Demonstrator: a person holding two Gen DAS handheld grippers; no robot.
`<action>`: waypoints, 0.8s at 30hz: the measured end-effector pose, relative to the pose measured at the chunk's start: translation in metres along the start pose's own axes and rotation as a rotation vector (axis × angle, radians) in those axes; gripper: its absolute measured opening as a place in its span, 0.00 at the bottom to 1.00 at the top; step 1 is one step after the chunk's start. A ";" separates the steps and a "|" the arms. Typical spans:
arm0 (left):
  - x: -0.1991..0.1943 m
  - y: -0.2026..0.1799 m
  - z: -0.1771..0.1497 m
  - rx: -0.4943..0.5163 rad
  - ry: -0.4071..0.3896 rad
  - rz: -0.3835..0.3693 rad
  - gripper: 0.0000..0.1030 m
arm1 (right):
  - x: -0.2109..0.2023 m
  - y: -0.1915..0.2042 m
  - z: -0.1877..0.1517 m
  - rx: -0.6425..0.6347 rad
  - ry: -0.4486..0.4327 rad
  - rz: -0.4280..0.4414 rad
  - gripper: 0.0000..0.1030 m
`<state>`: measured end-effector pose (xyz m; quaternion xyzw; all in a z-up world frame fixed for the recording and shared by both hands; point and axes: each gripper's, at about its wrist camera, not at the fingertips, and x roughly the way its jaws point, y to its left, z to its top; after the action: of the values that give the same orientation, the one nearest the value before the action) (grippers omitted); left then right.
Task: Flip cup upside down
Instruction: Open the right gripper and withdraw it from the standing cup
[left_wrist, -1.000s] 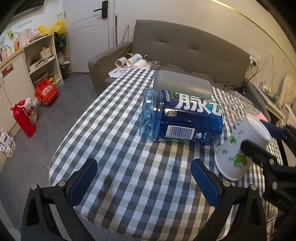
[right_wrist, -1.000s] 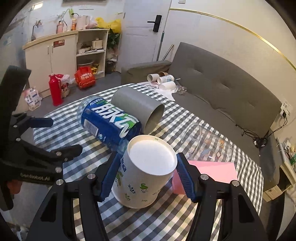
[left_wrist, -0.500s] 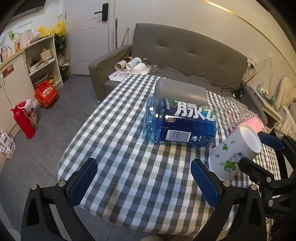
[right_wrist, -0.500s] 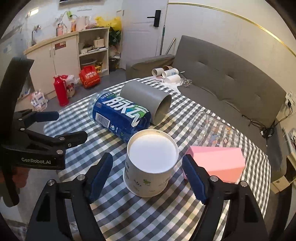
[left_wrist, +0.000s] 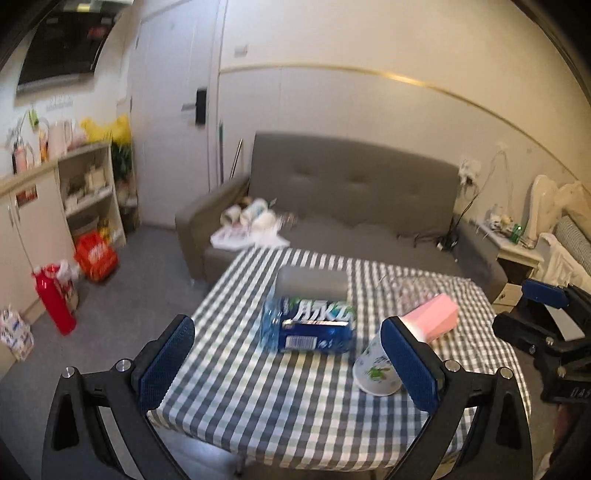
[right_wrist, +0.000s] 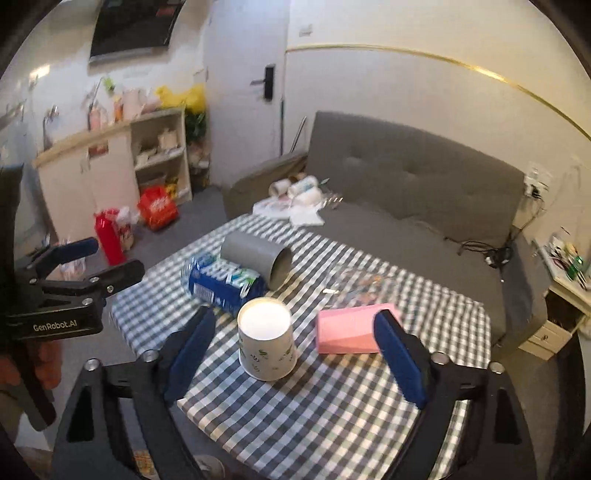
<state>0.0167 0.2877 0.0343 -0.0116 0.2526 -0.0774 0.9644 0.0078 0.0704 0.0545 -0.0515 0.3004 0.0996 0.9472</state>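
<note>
A white paper cup with green leaf print (right_wrist: 266, 343) stands upside down on the checked tablecloth (right_wrist: 332, 413), its flat base facing up. In the left wrist view the cup (left_wrist: 375, 371) is partly hidden behind my left gripper's right finger. My right gripper (right_wrist: 295, 354) is open and empty, held back from the cup with its fingers wide on either side. My left gripper (left_wrist: 291, 363) is open and empty, above the table's near edge. Each gripper also shows in the other's view, the right one (left_wrist: 543, 321) and the left one (right_wrist: 77, 269).
A blue water bottle (right_wrist: 221, 282) lies on its side beside a grey tube (right_wrist: 258, 258). A pink block (right_wrist: 351, 328) and a clear plastic cup (right_wrist: 362, 288) lie right of the paper cup. A grey sofa (right_wrist: 406, 192) stands behind the table.
My right gripper opened, let go of the cup and pulled back and up. The cup went from tilted in the grip to standing upside down. My left gripper also drew back.
</note>
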 end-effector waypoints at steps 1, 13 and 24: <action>-0.003 -0.001 -0.001 0.002 -0.016 0.003 1.00 | -0.007 -0.002 -0.001 0.007 -0.014 -0.008 0.89; -0.017 -0.021 -0.027 0.037 -0.084 0.018 1.00 | -0.028 -0.041 -0.044 0.134 -0.090 -0.085 1.00; -0.011 -0.024 -0.032 0.010 -0.043 -0.041 1.00 | -0.018 -0.044 -0.062 0.155 -0.045 -0.086 1.00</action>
<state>-0.0121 0.2666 0.0137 -0.0135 0.2311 -0.0982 0.9679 -0.0310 0.0148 0.0160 0.0111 0.2832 0.0364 0.9583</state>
